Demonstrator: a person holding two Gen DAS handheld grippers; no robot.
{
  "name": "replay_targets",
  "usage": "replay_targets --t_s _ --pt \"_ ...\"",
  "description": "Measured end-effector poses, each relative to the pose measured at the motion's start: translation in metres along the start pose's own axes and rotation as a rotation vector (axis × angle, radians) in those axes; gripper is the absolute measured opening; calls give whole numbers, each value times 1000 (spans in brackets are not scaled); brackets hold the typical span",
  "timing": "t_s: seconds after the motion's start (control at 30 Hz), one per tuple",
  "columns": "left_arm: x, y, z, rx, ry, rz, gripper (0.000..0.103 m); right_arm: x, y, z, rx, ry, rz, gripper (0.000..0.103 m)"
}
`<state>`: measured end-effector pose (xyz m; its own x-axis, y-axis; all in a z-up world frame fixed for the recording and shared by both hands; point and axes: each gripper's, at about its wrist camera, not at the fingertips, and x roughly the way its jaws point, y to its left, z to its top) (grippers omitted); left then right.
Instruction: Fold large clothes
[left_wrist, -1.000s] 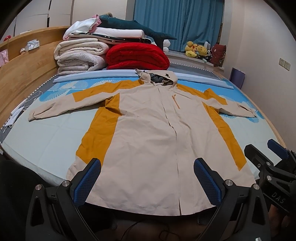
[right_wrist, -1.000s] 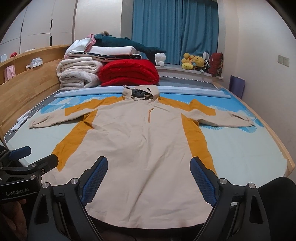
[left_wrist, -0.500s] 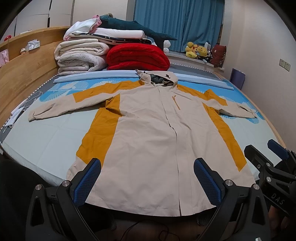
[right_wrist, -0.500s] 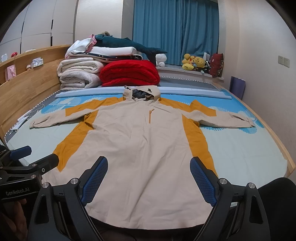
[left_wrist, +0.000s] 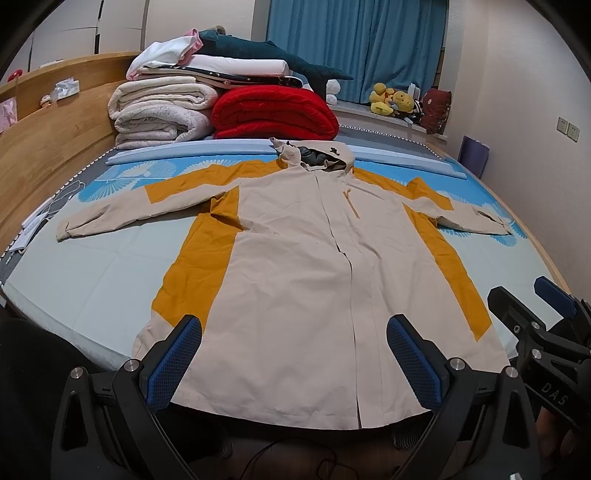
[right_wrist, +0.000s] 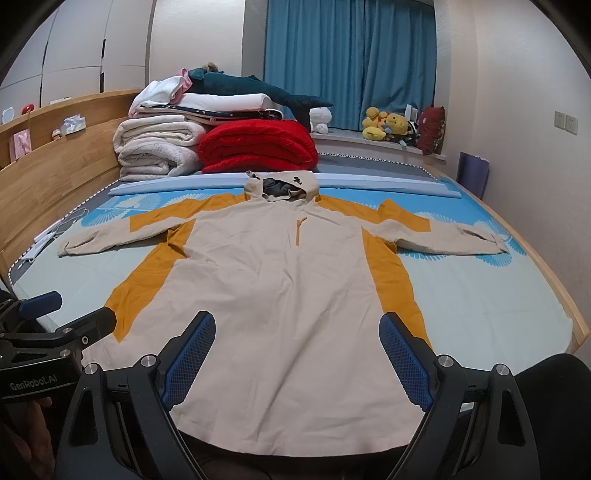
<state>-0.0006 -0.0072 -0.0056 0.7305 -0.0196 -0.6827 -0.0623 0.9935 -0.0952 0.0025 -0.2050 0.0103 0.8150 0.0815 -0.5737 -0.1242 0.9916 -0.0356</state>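
A large beige hooded jacket with orange side panels (left_wrist: 295, 266) lies flat and face up on the bed, sleeves spread out to both sides, hood at the far end; it also shows in the right wrist view (right_wrist: 280, 288). My left gripper (left_wrist: 293, 350) is open and empty, held above the jacket's hem at the near bed edge. My right gripper (right_wrist: 297, 354) is open and empty too, held above the hem to the right of the left one. The right gripper also shows at the right edge of the left wrist view (left_wrist: 543, 328).
Folded blankets, cream (left_wrist: 159, 114) and red (left_wrist: 273, 112), are stacked at the head of the bed. A wooden headboard (left_wrist: 48, 147) runs along the left. Plush toys (left_wrist: 395, 103) sit on the window ledge by blue curtains. A wall is on the right.
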Motion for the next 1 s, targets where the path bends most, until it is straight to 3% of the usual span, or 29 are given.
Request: replay_targets --t_s 0.57,0.63,0.8,1.0 --pt "-11 2 14 0 -8 8 98 9 -3 7 12 57 -38 90" --pt "-13 4 22 6 -18 31 94 12 -3 8 15 75 -40 90" --pt "-2 11 53 37 -17 49 44 17 -3 18 24 97 -24 90" --pt "15 23 109 58 -65 -13 31 27 -4 55 14 45 30 87"
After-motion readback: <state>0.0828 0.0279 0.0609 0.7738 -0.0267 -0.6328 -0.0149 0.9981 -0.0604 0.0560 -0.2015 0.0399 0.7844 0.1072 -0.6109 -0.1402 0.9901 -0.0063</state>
